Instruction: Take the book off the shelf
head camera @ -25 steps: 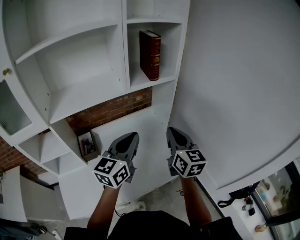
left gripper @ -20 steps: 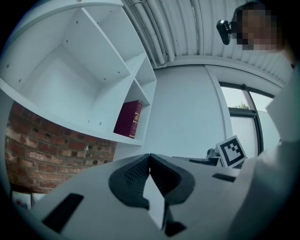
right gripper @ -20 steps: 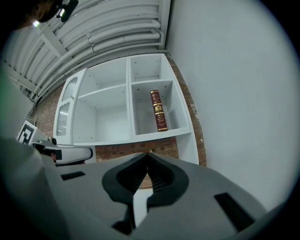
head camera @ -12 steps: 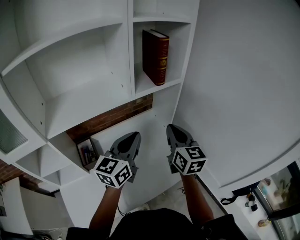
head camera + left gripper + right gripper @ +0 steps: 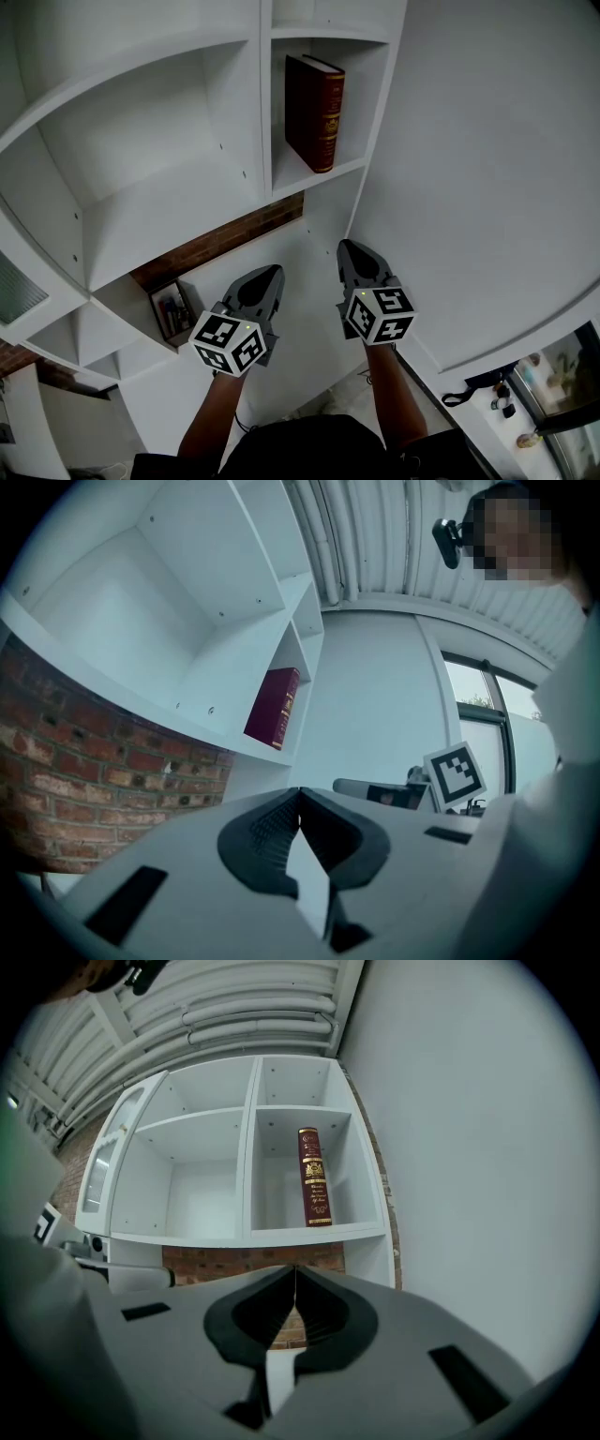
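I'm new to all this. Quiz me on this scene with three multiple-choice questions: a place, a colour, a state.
1. Where is the book? A) standing in a right-hand compartment of the shelf B) on the floor C) held in a gripper
2. Its cover colour? A) green B) dark red C) yellow
3. The right gripper has its fingers: A) wide apart B) clamped on a cup C) shut, empty
Answers: 1A, it stands upright in the white shelf; 2B, the spine shows dark red; 3C, they meet with nothing between.
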